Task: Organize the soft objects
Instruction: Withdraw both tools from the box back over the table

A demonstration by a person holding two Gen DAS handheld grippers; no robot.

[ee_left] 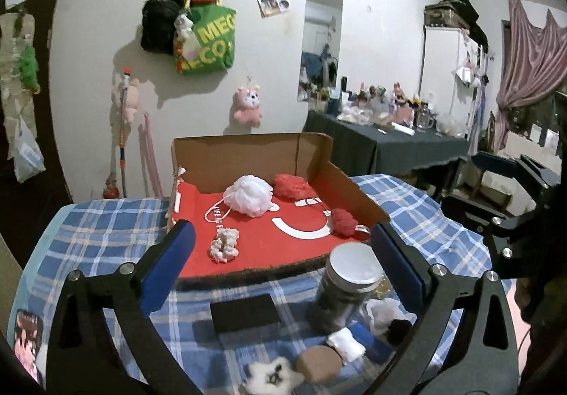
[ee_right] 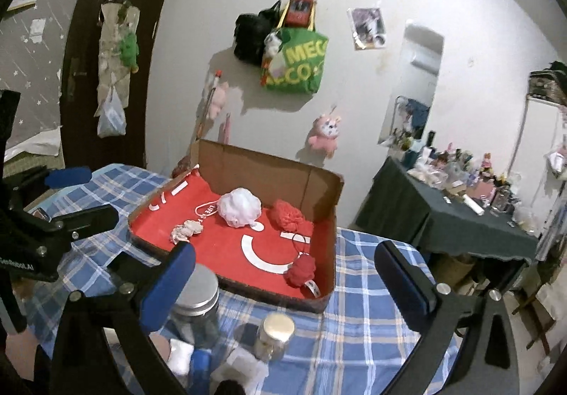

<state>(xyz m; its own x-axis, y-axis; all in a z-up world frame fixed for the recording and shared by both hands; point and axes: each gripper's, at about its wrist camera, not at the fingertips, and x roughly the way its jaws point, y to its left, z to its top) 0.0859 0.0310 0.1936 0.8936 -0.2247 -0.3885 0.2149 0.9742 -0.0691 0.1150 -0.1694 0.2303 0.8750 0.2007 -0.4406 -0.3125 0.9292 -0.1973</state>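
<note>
A cardboard box (ee_left: 358, 189) with a red floor sits on a blue plaid cloth; it also shows in the right wrist view (ee_right: 329, 218). Inside lie a white mesh pouf (ee_left: 250, 196), a red pouf (ee_left: 292, 186), a small red puff (ee_left: 343, 222) and a cream scrunchie (ee_left: 224, 245). My left gripper (ee_left: 283, 249) is open and empty above loose items at the front: a white fluffy piece (ee_left: 273, 373), a tan pad (ee_left: 317, 363) and a white pad (ee_left: 345, 345). My right gripper (ee_right: 283, 267) is open and empty, near the box's front edge.
A tall jar with a metal lid (ee_left: 345, 285) stands between the left fingers; a small jar (ee_right: 274, 336) stands near it. A black block (ee_left: 244, 315) lies on the cloth. A cluttered dark side table (ee_left: 397, 143) stands at right. Bags and plush toys hang on the wall.
</note>
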